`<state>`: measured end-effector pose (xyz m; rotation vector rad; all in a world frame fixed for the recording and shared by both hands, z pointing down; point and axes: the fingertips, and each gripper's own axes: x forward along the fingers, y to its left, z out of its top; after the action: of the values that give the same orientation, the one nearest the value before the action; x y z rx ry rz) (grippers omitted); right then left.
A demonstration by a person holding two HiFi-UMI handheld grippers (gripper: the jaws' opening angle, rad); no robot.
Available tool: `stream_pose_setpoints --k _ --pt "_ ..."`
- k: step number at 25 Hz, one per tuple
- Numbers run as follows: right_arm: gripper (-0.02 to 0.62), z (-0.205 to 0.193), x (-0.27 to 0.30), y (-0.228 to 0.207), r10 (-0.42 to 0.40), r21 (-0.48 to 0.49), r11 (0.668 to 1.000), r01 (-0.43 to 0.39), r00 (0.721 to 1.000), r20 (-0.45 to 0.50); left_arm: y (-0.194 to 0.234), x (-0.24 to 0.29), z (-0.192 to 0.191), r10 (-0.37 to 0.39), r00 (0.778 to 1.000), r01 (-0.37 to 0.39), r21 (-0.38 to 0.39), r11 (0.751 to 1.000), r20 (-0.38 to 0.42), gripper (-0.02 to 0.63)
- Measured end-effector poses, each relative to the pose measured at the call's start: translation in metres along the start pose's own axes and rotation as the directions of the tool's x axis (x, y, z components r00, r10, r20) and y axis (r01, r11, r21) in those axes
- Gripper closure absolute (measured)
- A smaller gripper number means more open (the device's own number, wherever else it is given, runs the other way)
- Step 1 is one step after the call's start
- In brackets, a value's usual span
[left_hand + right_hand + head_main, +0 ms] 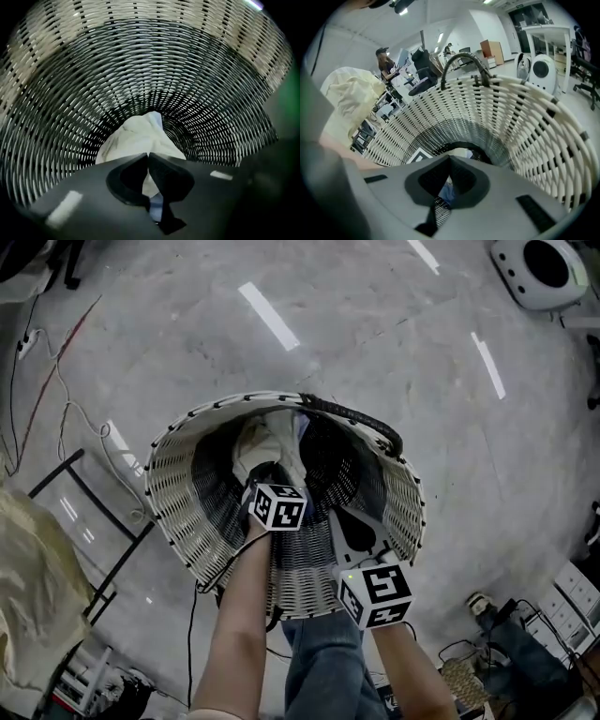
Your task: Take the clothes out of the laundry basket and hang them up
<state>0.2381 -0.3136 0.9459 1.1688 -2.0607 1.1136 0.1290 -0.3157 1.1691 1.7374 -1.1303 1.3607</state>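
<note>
Head view showed my left gripper (270, 486) pointing steeply down inside the laundry basket (173, 474). The basket stood on the grey floor (394, 334) at the centre of the frame, its dark handle (361, 418) at the upper right of the rim. At the bottom of the basket lay a bunched white garment (265, 442), with a blue cloth (301, 426) just beside it on the right.

In the left gripper view my fingers were clenched, tips meeting right against the white garment (136, 136). I could not tell whether a fold was caught between them. The dark inner weave of the basket (70, 70) ringed the whole frame.

My right gripper (337, 519) hung over the lower right part of the basket's mouth, well above the clothes. In the right gripper view its fingers were clenched on nothing, their tips together at the middle of the frame. The pale basket wall (525, 122) curved round them, and a little of the clothes showed deep below
</note>
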Motion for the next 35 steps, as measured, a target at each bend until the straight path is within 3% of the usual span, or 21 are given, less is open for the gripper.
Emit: stream_pose_setpoints --k 6,11,17,21,24,27,31,35 --pt "0.594 0.010 -0.020 -0.008 -0.052 -0.020 0.998 0.051 0.999 -0.016 -0.004 -0.048 0.020 -0.019 0.998 0.026 -0.125 0.992 0.052 0.589" --pt "0.594 0.033 -0.051 -0.002 -0.054 -0.065 0.996 0.053 0.998 -0.024 -0.006 -0.128 0.059 -0.070 0.980 0.122 -0.282 0.952 0.188 0.591" --pt "0.594 0.064 -0.107 0.038 -0.024 -0.136 0.991 0.018 0.999 -0.043 0.007 -0.268 0.093 -0.084 0.927 0.227 -0.368 0.902 0.366 0.592" --pt "0.577 0.096 -0.136 0.080 0.023 -0.207 0.978 -0.026 1.000 -0.014 0.006 -0.360 0.115 -0.111 0.879 0.290 -0.335 0.896 0.464 0.592" --pt "0.556 0.115 -0.158 0.115 0.064 -0.271 0.960 -0.062 0.998 -0.001 0.005 -0.429 0.127 -0.131 0.834 0.334 -0.301 0.893 0.537 0.591" --pt "0.526 0.126 -0.185 0.147 0.090 -0.339 0.937 -0.087 0.996 -0.007 0.003 -0.500 0.139 -0.152 0.773 0.383 -0.264 0.885 0.616 0.592" --pt "0.502 0.132 -0.215 0.184 0.129 -0.405 0.907 -0.119 0.992 -0.003 0.006 -0.588 0.156 -0.170 0.679 0.425 -0.193 0.885 0.714 0.591" --pt "0.447 0.149 -0.246 0.228 0.201 -0.462 0.871 -0.165 0.979 0.030 0.012 -0.675 0.171 -0.180 0.564 0.446 -0.114 0.888 0.806 0.591"
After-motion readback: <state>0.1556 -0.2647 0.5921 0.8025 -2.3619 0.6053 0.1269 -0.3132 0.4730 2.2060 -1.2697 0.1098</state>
